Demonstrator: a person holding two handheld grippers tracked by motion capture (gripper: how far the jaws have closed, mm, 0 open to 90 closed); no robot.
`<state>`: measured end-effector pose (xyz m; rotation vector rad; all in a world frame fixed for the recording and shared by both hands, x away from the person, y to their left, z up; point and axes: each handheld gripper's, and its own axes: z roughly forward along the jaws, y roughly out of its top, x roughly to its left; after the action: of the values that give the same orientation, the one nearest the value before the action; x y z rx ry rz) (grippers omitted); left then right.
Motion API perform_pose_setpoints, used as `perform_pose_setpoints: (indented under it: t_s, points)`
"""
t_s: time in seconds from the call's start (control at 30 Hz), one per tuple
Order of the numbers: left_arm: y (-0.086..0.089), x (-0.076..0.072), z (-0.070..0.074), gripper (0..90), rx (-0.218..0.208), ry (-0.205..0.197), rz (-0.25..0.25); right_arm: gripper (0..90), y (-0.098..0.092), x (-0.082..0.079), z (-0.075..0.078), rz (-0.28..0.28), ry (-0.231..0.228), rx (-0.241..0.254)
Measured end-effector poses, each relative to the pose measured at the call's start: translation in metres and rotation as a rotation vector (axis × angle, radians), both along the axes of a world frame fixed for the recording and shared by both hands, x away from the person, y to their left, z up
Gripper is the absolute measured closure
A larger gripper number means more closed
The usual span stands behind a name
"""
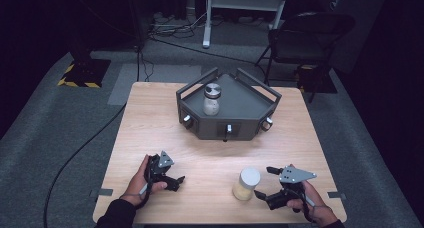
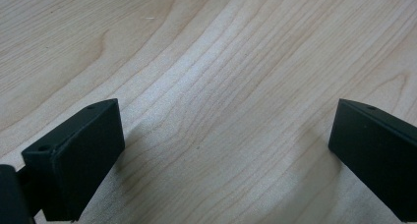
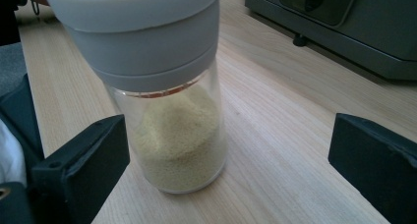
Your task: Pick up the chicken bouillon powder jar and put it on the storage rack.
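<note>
A clear jar (image 1: 246, 184) with a white lid and yellowish powder stands upright on the wooden table (image 1: 150, 118), near its front edge. My right gripper (image 1: 264, 182) is open just to the right of this jar and points at it. In the right gripper view the jar (image 3: 172, 135) stands close to the left jaw of that gripper (image 3: 226, 150), and I cannot tell whether they touch. My left gripper (image 1: 176, 182) is open at the front left. In its own view its jaws stand wide apart (image 2: 226, 150) over bare wood (image 2: 221, 62).
A dark grey tray (image 1: 250, 105) with raised handles and knobs on its front sits at the table's back centre. It holds a jar (image 1: 211, 99) with a metal lid. A chair (image 1: 305, 38) and cables lie beyond the table. The tray's front wall (image 3: 344, 37) shows past the white-lidded jar.
</note>
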<state>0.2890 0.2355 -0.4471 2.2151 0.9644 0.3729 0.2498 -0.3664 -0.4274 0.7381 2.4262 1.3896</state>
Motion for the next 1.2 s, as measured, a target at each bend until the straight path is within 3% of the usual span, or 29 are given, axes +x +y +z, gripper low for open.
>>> perform_pose_setpoints:
  t_s: [0.5, 0.83, 1.07, 1.2]
  points:
    - [0.000, 0.000, 0.000, 0.4, 0.000, 0.000, -0.001, 2.4, 0.016, 0.006, -0.003, 0.049, 0.021, 0.017]
    - [0.000, 0.000, 0.000, 0.4, 0.000, 0.000, -0.001, 6.8, 0.018, 0.012, -0.010, 0.063, 0.065, 0.095]
    - [0.000, 0.000, 0.000, 0.3, 0.000, 0.000, -0.001, 16.5, 0.022, 0.013, -0.017, 0.055, 0.079, 0.149]
    - [0.000, 0.001, 0.000, 0.3, 0.000, 0.000, -0.003, 25.5, 0.026, 0.010, -0.017, 0.044, 0.059, 0.140]
